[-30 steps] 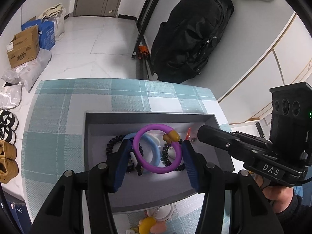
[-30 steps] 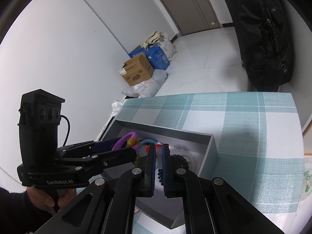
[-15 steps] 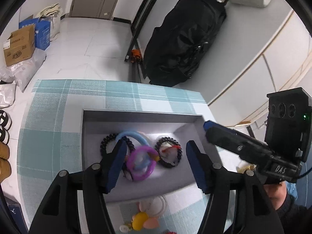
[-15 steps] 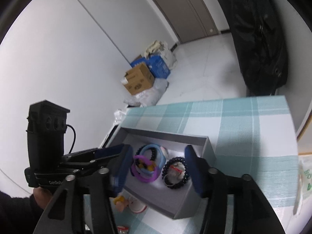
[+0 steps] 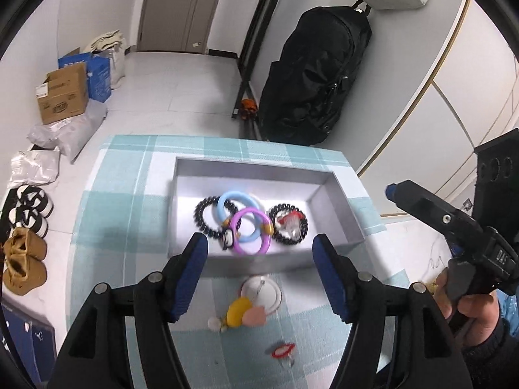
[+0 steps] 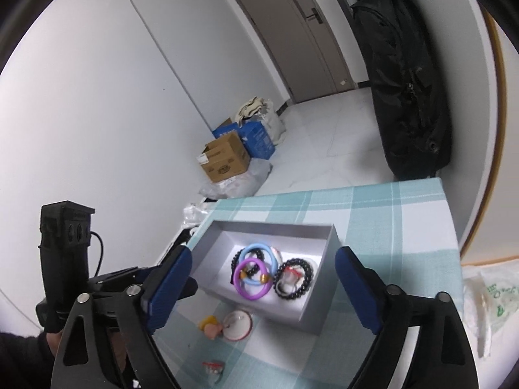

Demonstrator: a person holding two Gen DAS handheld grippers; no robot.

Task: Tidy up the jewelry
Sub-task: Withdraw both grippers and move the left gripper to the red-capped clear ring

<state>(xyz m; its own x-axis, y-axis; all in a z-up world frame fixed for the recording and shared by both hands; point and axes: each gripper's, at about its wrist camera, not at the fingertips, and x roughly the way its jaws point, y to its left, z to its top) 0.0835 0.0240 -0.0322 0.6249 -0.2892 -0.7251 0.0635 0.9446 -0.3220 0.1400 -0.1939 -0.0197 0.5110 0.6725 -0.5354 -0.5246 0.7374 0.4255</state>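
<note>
Left wrist view first: my left gripper hangs above the near wall of the grey box, its jaws opening with nothing between them. Inside the box, toward its near wall, I see the purple bangle lying partly over the blue bangle, a black bead bracelet to their left and a second bead bracelet to their right with something red and clear inside it. Just outside the near wall, on the checked cloth, wait a white round piece, a yellow and pink charm and, farther from the box, a small red ring. My worry here is that these leftovers are flat and crowded, so a wide grab could take two at once or bump the box wall. Right wrist view next: my right gripper is also empty, jaws opening wide and framing the box from above, with the other handheld unit close at its left. I judge the two tools could clash if both go for the pieces by the near wall. The red ring looks small and blurred here, so I cannot tell its shape, and a pinch could flick it off the cloth.
</note>
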